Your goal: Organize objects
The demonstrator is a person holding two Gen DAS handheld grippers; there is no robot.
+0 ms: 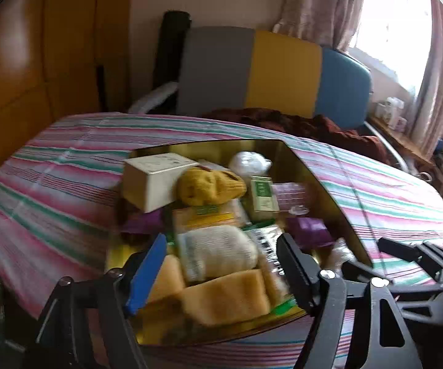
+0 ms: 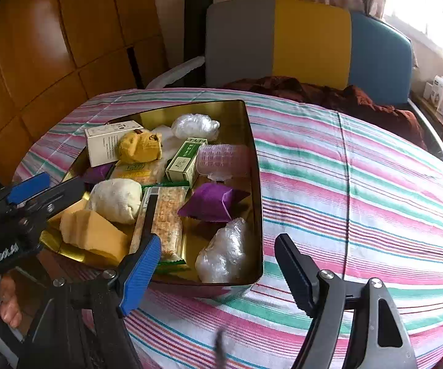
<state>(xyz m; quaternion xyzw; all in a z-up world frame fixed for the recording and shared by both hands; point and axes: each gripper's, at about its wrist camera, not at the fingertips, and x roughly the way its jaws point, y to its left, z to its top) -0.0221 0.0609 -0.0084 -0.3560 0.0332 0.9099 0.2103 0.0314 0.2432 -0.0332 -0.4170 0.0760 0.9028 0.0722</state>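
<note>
A gold metal tin sits on the striped tablecloth, also in the left wrist view. It holds a white box, a yellow knitted piece, a green box, a purple pouch, a white cloth roll, orange sponges, a snack packet and clear plastic wads. My left gripper is open over the tin's near end, above the white roll and sponge. My right gripper is open and empty at the tin's near edge.
The round table wears a pink, green and white striped cloth. A grey, yellow and blue chair stands behind it with a dark red cloth on the seat. Wooden cabinets are at left. A shelf with small boxes is by the window.
</note>
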